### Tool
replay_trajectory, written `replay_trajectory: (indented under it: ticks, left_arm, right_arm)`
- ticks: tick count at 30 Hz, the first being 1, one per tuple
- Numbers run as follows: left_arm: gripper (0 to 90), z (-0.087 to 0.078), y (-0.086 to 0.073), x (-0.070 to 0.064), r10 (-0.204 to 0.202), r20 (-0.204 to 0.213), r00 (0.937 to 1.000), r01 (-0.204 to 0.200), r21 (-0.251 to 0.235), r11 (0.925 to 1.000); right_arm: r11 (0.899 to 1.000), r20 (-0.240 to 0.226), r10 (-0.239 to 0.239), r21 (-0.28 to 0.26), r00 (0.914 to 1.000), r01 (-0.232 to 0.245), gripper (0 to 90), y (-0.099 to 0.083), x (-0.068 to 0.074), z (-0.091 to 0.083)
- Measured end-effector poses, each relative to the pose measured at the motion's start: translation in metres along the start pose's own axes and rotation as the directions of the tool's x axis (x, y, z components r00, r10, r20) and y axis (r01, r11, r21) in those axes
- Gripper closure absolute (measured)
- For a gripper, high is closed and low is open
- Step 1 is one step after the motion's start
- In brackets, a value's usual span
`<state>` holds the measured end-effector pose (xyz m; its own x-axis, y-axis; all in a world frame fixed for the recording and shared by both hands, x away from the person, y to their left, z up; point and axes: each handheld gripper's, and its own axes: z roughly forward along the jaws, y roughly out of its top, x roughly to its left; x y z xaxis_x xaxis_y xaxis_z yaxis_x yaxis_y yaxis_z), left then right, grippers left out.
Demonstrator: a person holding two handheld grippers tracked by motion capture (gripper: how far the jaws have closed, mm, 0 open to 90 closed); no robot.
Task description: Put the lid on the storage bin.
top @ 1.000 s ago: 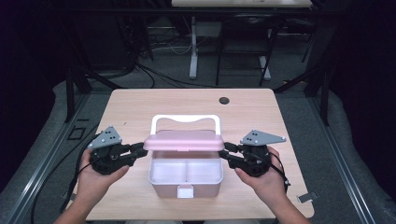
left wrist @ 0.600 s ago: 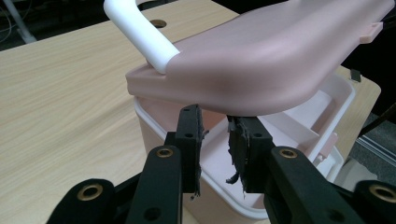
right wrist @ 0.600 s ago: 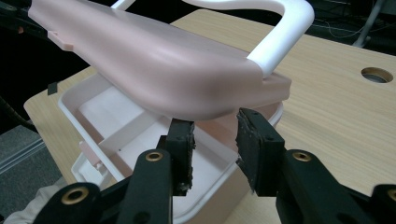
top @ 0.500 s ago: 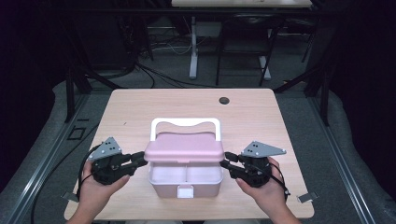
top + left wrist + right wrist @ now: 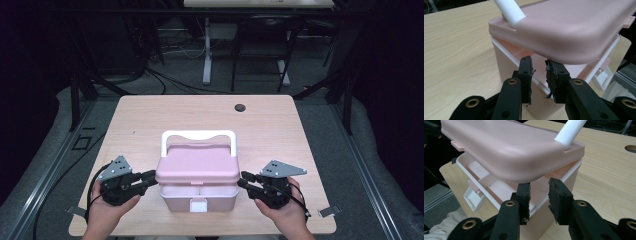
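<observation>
You are working on a pink storage box (image 5: pixel 198 192) that is sitting near the front edge of the bench (image 5: pixel 150 120), centred between your hands. Its pink lid (image 5: pixel 197 167) is hovering partly raised over the box, tilted so the front stands open, and its white handle (image 5: pixel 198 136) is lying behind the lid. A white latch (image 5: pixel 198 205) is hanging at the front of the box. The left claw (image 5: pixel 148 176) is sitting just beside the box's left end, jaws slightly apart and gripping nothing, their tips under the lid's edge (image 5: pixel 564 53). The right claw (image 5: pixel 245 179) is mirroring it at the box's right end, jaws likewise apart and empty beneath the lid's rim (image 5: pixel 524 178).

Judging by this, you are lowering or lifting the lid with both claws supporting its ends; the next move is calling for level, even travel so the lid is seating squarely on the box rim.

Behind the box, the pale wood bench is lying bare apart from a dark round cable hole (image 5: pixel 240 107). Beyond it, a dim room is showing grey flooring, trailing cables (image 5: pixel 175 82) and dark frame legs.
</observation>
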<state>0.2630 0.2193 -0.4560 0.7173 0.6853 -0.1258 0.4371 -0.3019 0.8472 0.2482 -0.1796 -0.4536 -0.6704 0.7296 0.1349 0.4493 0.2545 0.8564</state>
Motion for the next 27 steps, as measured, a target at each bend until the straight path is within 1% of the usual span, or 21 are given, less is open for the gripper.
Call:
replay_trajectory:
  ticks: [2, 3, 4, 5, 6, 8, 12, 13, 14, 15, 16, 17, 20, 22, 24, 26, 27]
  left_arm:
    - [73.5, 0.000, -0.002, 0.000, -0.004, 0.001, 1.0000, 0.004, 0.004, 1.0000]
    - [73.6, 0.001, -0.003, 0.000, -0.005, 0.000, 1.0000, 0.005, 0.005, 1.0000]
    - [73.6, 0.001, -0.005, 0.000, 0.000, 0.000, 1.0000, 0.000, 0.009, 1.0000]
    - [73.5, 0.000, -0.006, -0.001, -0.006, -0.003, 1.0000, 0.006, 0.010, 0.9999]
    - [73.6, 0.000, -0.007, -0.001, -0.002, -0.003, 1.0000, 0.002, 0.015, 0.9999]
    - [73.5, 0.000, -0.009, -0.002, 0.000, -0.005, 1.0000, 0.000, 0.019, 0.9998]
    - [73.4, -0.002, -0.012, -0.003, 0.001, -0.007, 1.0000, 0.000, 0.024, 0.9997]
    - [73.4, -0.001, -0.013, -0.003, 0.003, -0.006, 1.0000, -0.002, 0.027, 0.9996]
    - [73.2, -0.001, -0.013, -0.003, 0.000, -0.006, 1.0000, 0.000, 0.033, 0.9994]
    - [73.1, -0.001, -0.014, -0.003, 0.002, -0.005, 1.0000, -0.002, 0.038, 0.9993]
    - [73.0, -0.001, -0.014, -0.003, 0.004, -0.005, 1.0000, -0.004, 0.044, 0.9990]
    - [73.0, 0.000, -0.015, -0.003, 0.001, -0.007, 1.0000, -0.001, 0.046, 0.9989]
    - [72.8, 0.000, -0.018, -0.004, 0.008, -0.008, 0.9999, -0.007, 0.064, 0.9979]
    - [72.8, -0.001, -0.019, -0.003, 0.007, -0.010, 0.9999, -0.007, 0.070, 0.9975]
    - [72.8, -0.002, -0.020, -0.003, 0.011, -0.022, 0.9997, -0.009, 0.082, 0.9966]
    - [72.0, -0.005, -0.021, 0.000, -0.007, -0.013, 0.9999, 0.008, 0.065, 0.9978]
    - [72.0, -0.006, -0.020, 0.001, -0.006, -0.018, 0.9998, 0.008, 0.063, 0.9980]
  right_arm:
    - [1.000, -0.001, 0.000, -0.003, 1.0000, 0.000, 68.9, -0.002, 0.000, 0.000]
    - [1.000, 0.013, -0.005, 0.003, 0.9999, 0.005, 68.7, -0.004, 0.001, 0.001]
    - [1.000, 0.012, 0.001, 0.005, 0.9999, -0.001, 68.5, -0.005, 0.001, 0.001]
    - [1.000, -0.004, -0.003, 0.001, 1.0000, 0.003, 68.4, -0.006, 0.000, 0.001]
    - [1.000, -0.009, -0.002, 0.003, 1.0000, 0.002, 68.3, -0.008, 0.001, 0.001]
    - [1.000, 0.005, -0.001, 0.012, 1.0000, 0.001, 68.3, -0.010, 0.001, 0.000]
    - [1.000, 0.002, 0.009, 0.015, 1.0000, -0.009, 68.3, -0.014, 0.000, -0.002]
    - [1.000, 0.000, 0.014, 0.008, 0.9999, -0.014, 68.3, -0.015, 0.000, -0.002]
    - [1.000, -0.005, 0.015, 0.015, 0.9999, -0.015, 68.3, -0.016, 0.000, -0.002]
    - [1.000, 0.000, 0.014, 0.013, 0.9999, -0.014, 68.3, -0.018, 0.001, -0.002]
    - [1.000, 0.000, 0.013, 0.026, 0.9999, -0.013, 68.3, -0.019, 0.001, -0.002]
    - [1.000, 0.000, 0.013, 0.026, 0.9999, -0.013, 68.3, -0.019, 0.001, -0.002]
    - [0.999, 0.004, 0.012, 0.033, 0.9999, -0.013, 68.3, -0.021, 0.000, -0.003]
    - [0.999, 0.016, 0.024, 0.042, 0.9996, -0.024, 68.3, -0.023, -0.002, -0.004]
    - [0.999, 0.017, 0.036, 0.032, 0.9992, -0.037, 68.2, -0.024, -0.004, -0.004]
    - [0.998, 0.017, 0.050, 0.026, 0.9986, -0.051, 68.0, -0.024, -0.007, -0.006]
    - [0.998, 0.015, 0.055, 0.024, 0.9984, -0.055, 67.9, -0.024, -0.008, -0.007]
